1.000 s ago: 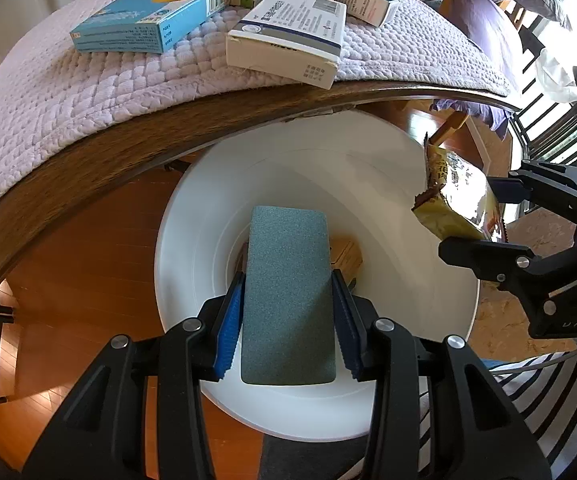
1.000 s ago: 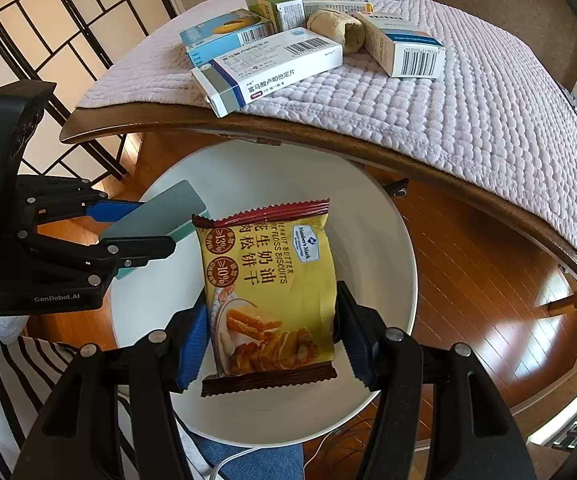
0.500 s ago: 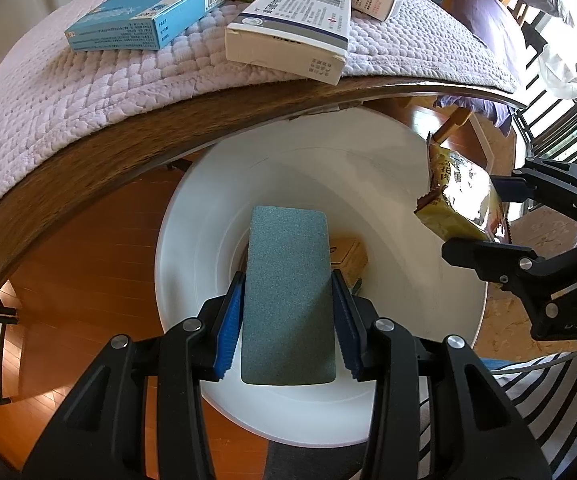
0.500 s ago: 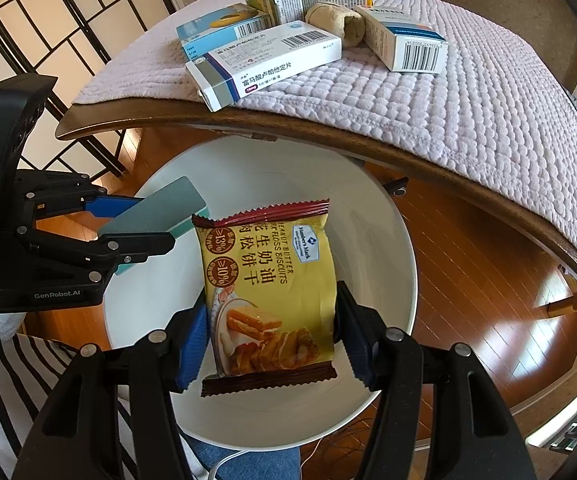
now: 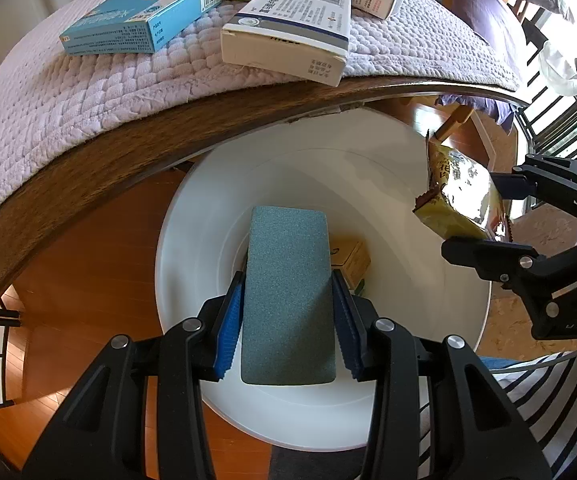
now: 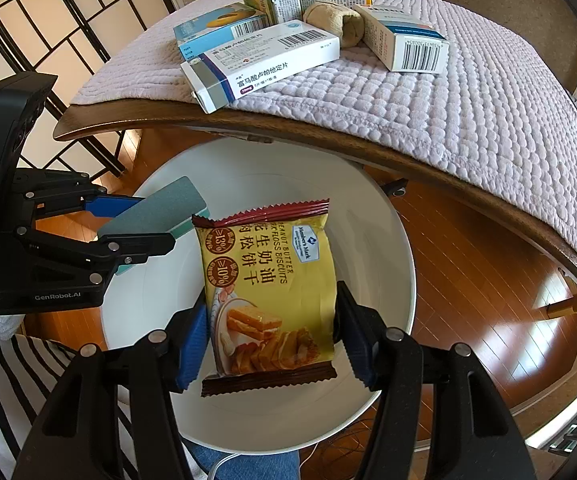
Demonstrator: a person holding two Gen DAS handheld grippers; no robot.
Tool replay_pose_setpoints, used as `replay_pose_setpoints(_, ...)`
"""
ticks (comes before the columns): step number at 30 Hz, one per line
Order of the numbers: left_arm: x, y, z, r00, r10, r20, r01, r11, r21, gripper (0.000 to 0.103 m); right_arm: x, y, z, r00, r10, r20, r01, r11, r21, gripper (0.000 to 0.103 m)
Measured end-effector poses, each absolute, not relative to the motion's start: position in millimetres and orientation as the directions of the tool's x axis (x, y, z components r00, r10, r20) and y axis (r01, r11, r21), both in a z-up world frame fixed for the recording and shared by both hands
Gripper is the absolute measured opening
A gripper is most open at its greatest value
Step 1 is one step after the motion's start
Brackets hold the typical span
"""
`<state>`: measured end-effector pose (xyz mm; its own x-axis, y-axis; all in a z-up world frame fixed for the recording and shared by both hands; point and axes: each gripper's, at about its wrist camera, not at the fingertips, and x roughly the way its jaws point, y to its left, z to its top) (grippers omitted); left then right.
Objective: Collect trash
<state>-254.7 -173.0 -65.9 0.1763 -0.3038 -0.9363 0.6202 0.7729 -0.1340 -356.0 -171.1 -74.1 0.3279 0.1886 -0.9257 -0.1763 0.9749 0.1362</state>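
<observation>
left claw (image 5: 288,312) pinching teal sponge block (image 5: 288,296) by its long sides over white bin (image 5: 192,216); I judge it light, springy | right claw (image 6: 272,332) pinching biscuit packet (image 6: 268,288) at lower edges, same bin; I reckon slick, crushable | boxes (image 6: 260,56) left near surface edge

Bright daylight, sharp focus, strong fisheye bending at the dark-cornered edges, and glare on the wooden floor (image 6: 500,276).
</observation>
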Motion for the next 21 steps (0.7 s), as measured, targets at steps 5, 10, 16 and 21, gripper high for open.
replay_pose_setpoints(5,-255.6,-175.0,-64.4,0.181,-0.314,-0.932,0.623,0.77,-0.138,0.044,-355.2,-169.1,-74.4,0.332,0.187,-0.925,-0.169,0.976,0.136,0.059)
replay_pose_setpoints(10,-256.2,-172.3,-57.0,0.214,-0.33,-0.92,0.627,0.768,-0.129,0.065,-353.5,-173.4,-72.9,0.343,0.18,-0.922,-0.134,0.981,0.141,0.067)
replay_pose_setpoints(16,-253.6,-167.4,-54.5,0.217,-0.328,-0.92,0.618,0.775,-0.131,0.065,-353.8,-180.7,-67.7,0.352,0.163,-0.922,-0.135,0.983,0.123,0.067)
replay_pose_setpoints(21,-251.2,-154.7,-46.1,0.225,-0.335,-0.915,0.61,0.781,-0.136,0.065,-359.6,-192.1,-58.3,0.371,0.147,-0.917,-0.127,0.986,0.107,0.067)
